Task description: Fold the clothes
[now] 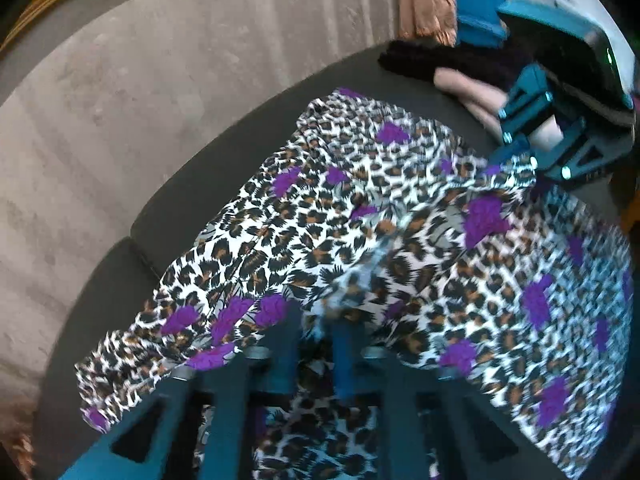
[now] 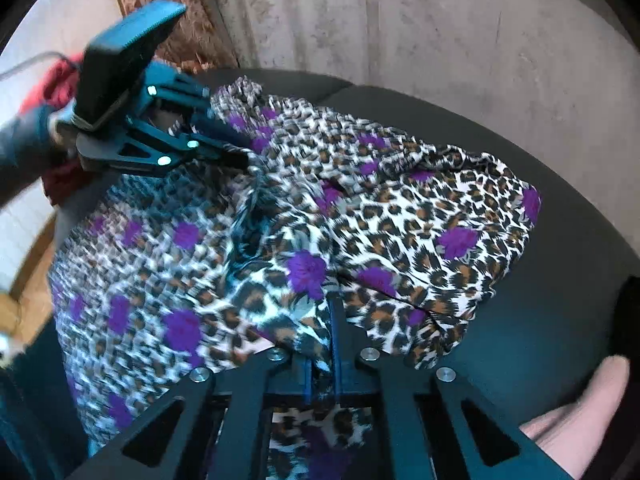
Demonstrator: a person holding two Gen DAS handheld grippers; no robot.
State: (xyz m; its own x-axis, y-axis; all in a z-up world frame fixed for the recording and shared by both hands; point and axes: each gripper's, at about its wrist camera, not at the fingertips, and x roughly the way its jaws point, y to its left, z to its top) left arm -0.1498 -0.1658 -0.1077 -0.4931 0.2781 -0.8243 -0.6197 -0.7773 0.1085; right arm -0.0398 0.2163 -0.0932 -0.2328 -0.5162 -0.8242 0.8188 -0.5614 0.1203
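Observation:
A leopard-print garment with purple flowers (image 1: 360, 216) lies rumpled on a dark grey sofa seat (image 1: 224, 168); it also shows in the right wrist view (image 2: 400, 220). My left gripper (image 1: 316, 320) is shut on a fold of this garment at its near edge; it also shows at upper left in the right wrist view (image 2: 240, 156). My right gripper (image 2: 326, 320) is shut on another fold of the garment; it shows at upper right in the left wrist view (image 1: 516, 160). Cloth hangs under both grippers.
The sofa's light grey backrest (image 1: 140, 92) rises behind the seat. A pink and a black folded item (image 1: 460, 80) lie on the seat at the far end. A patterned brown curtain (image 2: 172, 20) hangs behind. A dark cushion edge (image 2: 628, 320) is at the right.

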